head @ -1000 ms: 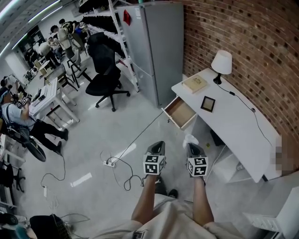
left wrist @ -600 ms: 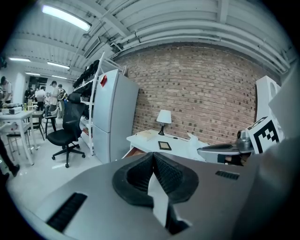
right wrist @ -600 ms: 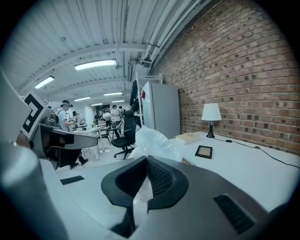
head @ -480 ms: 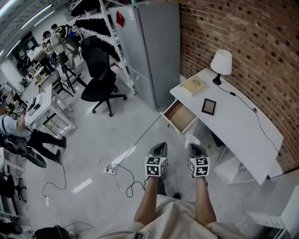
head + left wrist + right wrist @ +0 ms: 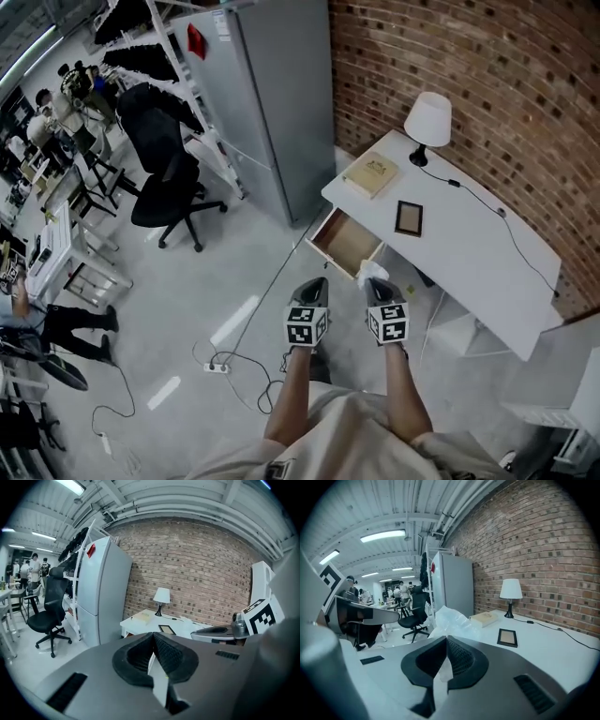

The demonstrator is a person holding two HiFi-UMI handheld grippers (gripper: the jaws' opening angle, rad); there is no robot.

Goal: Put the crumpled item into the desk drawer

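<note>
A crumpled white plastic item sticks out of my right gripper, whose jaws are shut on it. In the right gripper view the crumpled item bulges above the closed right gripper. The open wooden-lined drawer juts from the white desk just ahead of that gripper. My left gripper hovers beside it over the floor. In its own view the left gripper is shut with nothing held.
On the desk stand a white lamp, a tan book and a dark framed picture. A grey cabinet rises left of the desk, with a black office chair beyond. Cables and a power strip lie on the floor.
Both grippers have come closer to the desk. The open drawer now lies just beyond the right gripper's tip. The crumpled item stays held.
</note>
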